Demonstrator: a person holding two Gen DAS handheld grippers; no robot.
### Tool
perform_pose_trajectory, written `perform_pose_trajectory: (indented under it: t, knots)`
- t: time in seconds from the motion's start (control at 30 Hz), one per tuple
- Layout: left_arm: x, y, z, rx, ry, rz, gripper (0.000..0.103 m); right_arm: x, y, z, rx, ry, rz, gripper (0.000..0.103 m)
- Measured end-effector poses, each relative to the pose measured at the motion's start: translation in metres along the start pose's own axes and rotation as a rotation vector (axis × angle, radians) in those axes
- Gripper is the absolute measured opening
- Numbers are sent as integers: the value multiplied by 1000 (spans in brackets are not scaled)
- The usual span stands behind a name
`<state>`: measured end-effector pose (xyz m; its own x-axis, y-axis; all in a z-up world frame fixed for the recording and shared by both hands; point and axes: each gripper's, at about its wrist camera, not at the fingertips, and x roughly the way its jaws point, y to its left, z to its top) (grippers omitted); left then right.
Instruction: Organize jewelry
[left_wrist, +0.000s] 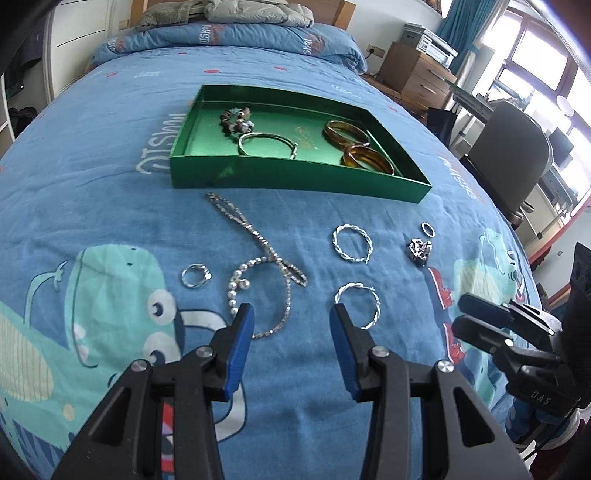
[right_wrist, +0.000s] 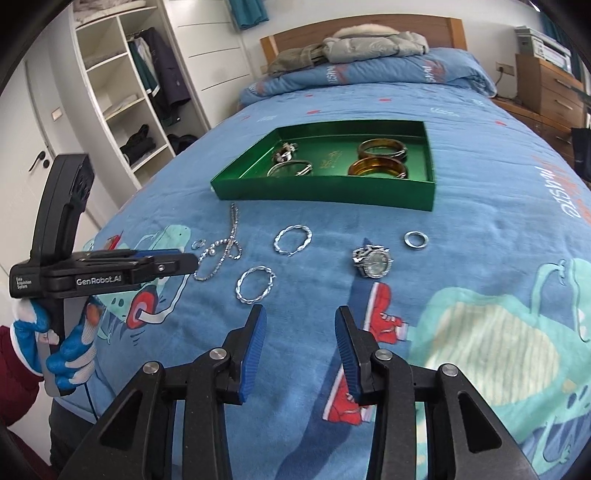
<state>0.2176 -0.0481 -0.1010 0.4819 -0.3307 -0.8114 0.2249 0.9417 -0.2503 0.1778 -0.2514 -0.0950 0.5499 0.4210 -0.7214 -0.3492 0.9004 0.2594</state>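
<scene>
We see the tray's (right_wrist: 325, 192) near wall hiding part of the bangles (right_wrist: 378, 168) inside; the beaded bracelet (left_wrist: 236, 120) is hard to make out. Loose hoops (left_wrist: 357, 304), chain (left_wrist: 255, 236) and watch (right_wrist: 373, 261) lie on the bed (left_wrist: 110, 206). Our left gripper (left_wrist: 291, 317) and right gripper (right_wrist: 301, 321) tilt downward above it, jaws parted and empty. A gloved hand (right_wrist: 62, 350) grips the left handle.

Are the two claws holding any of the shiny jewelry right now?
No, nothing is held. The left claw and the right claw are both open with only blue bedspread between their fingers.
</scene>
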Motion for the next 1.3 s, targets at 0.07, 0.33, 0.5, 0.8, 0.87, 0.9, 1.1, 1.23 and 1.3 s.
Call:
perform_pose_trajectory:
  t: [0.07, 0.33, 0.5, 0.8, 0.87, 0.9, 1.1, 1.23, 1.3]
  knots:
    - [9, -1, 3, 6, 16, -3, 41, 7, 1, 1, -16, 12, 8, 34]
    - [39, 5, 14, -5, 52, -10, 41, 24, -7, 3, -18, 42, 7, 33]
    - [49, 5, 26, -29, 60, -6, 40, 31, -8, 4, -19, 54, 4, 33]
    - [54, 36, 36, -167, 95, -36, 2, 52, 8, 12, -73, 76, 29, 29]
    - [53, 35, 36, -153, 92, -31, 2, 59, 14, 16, -90, 84, 39, 25]
    - [53, 35, 35, -148, 89, -31, 2, 62, 17, 18, -99, 87, 41, 24]
    - [53, 36, 33, -149, 83, -42, 2, 88, 38, 27, -199, 170, -22, 22]
    - [52, 32, 34, -147, 76, -38, 2, 95, 45, 28, -246, 209, -63, 18]
    - [49, 31, 32, -150, 75, -36, 2, 94, 49, 26, -259, 213, -88, 10]
